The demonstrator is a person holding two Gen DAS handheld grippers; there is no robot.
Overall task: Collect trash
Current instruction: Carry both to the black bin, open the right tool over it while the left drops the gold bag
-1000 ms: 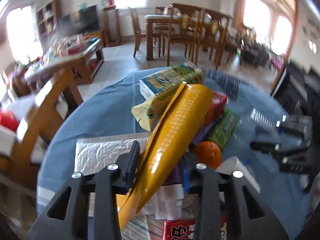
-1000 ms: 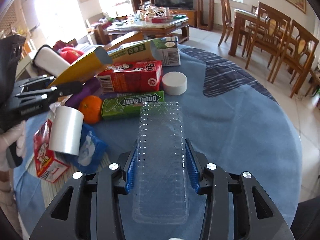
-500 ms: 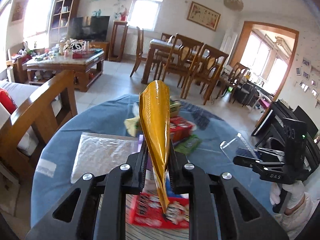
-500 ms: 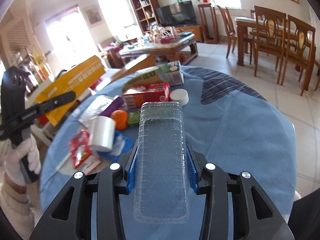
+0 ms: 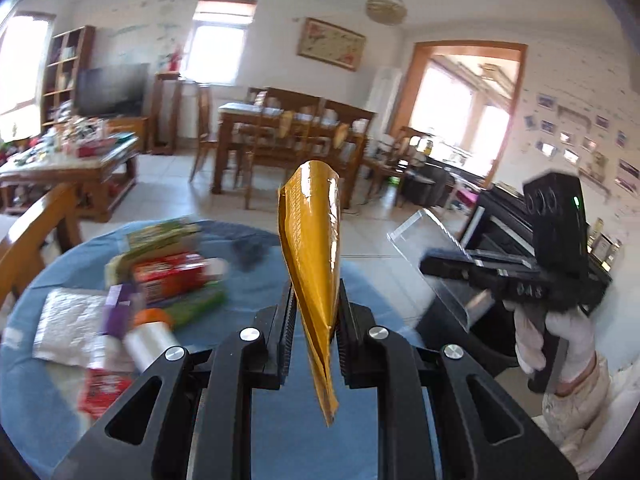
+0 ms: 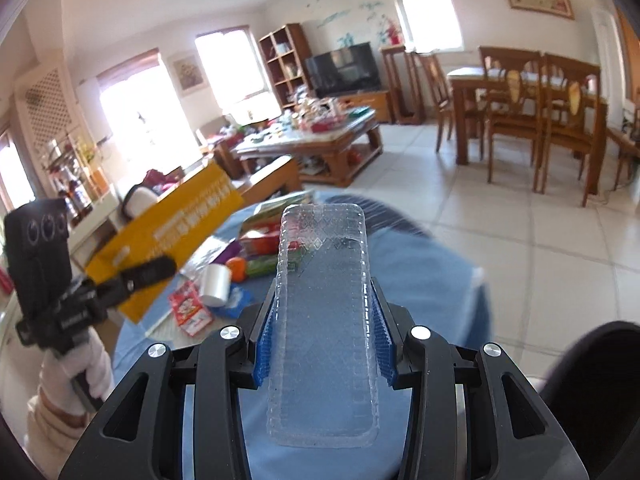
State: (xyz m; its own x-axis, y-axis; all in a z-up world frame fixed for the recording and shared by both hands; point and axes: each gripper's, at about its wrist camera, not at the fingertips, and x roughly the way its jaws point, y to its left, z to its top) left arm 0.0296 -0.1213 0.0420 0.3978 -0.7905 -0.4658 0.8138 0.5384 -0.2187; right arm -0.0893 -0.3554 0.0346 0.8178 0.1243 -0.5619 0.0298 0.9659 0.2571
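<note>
wrist views – close, sharing blue table (image 5: 256,280)

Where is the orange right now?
The orange sits on the blue table, left of centre in the right wrist view, between the white roll and the green gum pack.

A creased yellow wrapper (image 5: 314,264) stands upright, off the table, beside a clear ridged plastic tray (image 6: 325,312).

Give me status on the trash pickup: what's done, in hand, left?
Done: nothing visibly binned; no bin in view. In hand: left gripper shut on the yellow wrapper, right gripper shut on the clear plastic tray, both off the table. Left: red box, green pack, foil bag, white roll, more clutter.
</note>
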